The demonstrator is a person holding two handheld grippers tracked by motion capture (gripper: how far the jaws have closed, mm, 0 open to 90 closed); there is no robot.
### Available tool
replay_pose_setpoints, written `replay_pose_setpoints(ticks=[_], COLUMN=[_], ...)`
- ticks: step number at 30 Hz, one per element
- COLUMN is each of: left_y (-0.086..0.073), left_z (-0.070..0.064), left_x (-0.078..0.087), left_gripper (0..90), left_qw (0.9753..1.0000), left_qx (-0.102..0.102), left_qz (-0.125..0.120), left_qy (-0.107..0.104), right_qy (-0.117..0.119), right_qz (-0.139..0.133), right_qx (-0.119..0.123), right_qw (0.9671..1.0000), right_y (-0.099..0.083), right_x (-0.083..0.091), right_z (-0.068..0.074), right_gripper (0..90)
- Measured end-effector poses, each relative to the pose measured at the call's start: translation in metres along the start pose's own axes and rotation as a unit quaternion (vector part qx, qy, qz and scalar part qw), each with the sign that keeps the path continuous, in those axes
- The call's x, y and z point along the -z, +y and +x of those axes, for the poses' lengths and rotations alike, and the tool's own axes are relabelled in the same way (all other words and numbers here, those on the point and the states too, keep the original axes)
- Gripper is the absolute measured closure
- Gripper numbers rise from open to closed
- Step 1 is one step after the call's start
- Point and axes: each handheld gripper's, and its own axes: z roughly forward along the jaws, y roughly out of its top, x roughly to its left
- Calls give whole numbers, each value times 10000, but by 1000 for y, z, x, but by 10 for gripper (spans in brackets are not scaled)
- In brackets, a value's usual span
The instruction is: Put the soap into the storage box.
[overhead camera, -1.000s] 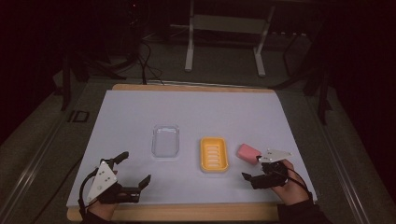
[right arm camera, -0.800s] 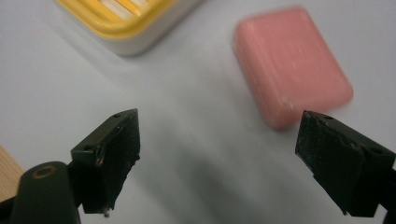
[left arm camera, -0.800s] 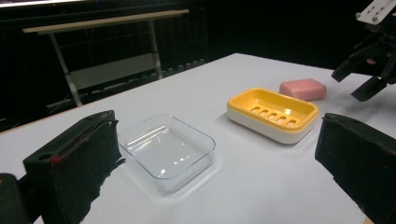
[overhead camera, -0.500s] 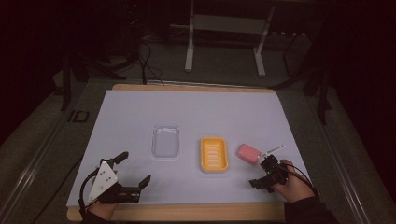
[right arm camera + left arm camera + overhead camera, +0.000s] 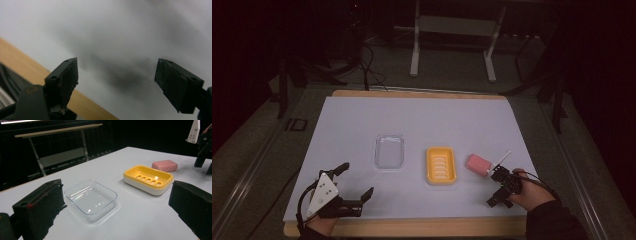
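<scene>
Both pairs of jaws stand wide apart, gripping nothing. Taking the yellow soap dish (image 5: pixel 440 165) as the landmark: the left gripper (image 5: pixel 357 184) rests well to its left near the table's front edge, pointed toward the clear plastic tray (image 5: pixel 389 151), which lies just left of the dish. The pink soap bar (image 5: pixel 478 164) lies flat on the white table (image 5: pixel 422 120) just right of the dish, not touching it. The right gripper (image 5: pixel 498 187) hangs beside the soap on its right, tilted down at the bare tabletop, probably lining up to pick the bar and set it in the dish.
</scene>
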Motion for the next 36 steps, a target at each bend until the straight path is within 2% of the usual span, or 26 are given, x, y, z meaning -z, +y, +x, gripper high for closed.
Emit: replay_pose_setpoints(ticks=[3,7,14,17,22,23,26,29,36], left_y=[0,0,0,0,0,0,0,0,0], left_z=[0,0,0,0,-1,-1,0,0,0], left_x=[0,0,0,0,-1,-1,-1,-1,-1], left_gripper=[5,6,6,6,6,5,5,6,6], left_qw=[10000,10000,10000,10000,10000,10000,10000,10000,10000], left_qx=[3,5,2,7,15,17,11,9,6], left_qz=[-4,-7,10,11,25,26,32,32,39], left_qy=[-6,-8,-7,-3,-10,-12,-17,-19,-16], right_qy=[-15,-5,-12,-20,-52,-120,-194,-100,-62], right_qz=[305,574,864,859,837,895,1078,963,744], right_qx=[281,465,564,762,911,1069,1159,1166,1286], right_qw=[9991,9973,9947,9934,9923,9902,9872,9885,9889], right_y=[0,1,2,4,6,6,7,9,18], right_x=[0,2,6,6,7,6,7,10,17], right_z=[-3,-8,-18,-22,-27,-28,-31,-34,-37], right_gripper=[170,162,142,142,134,131,131,128,128])
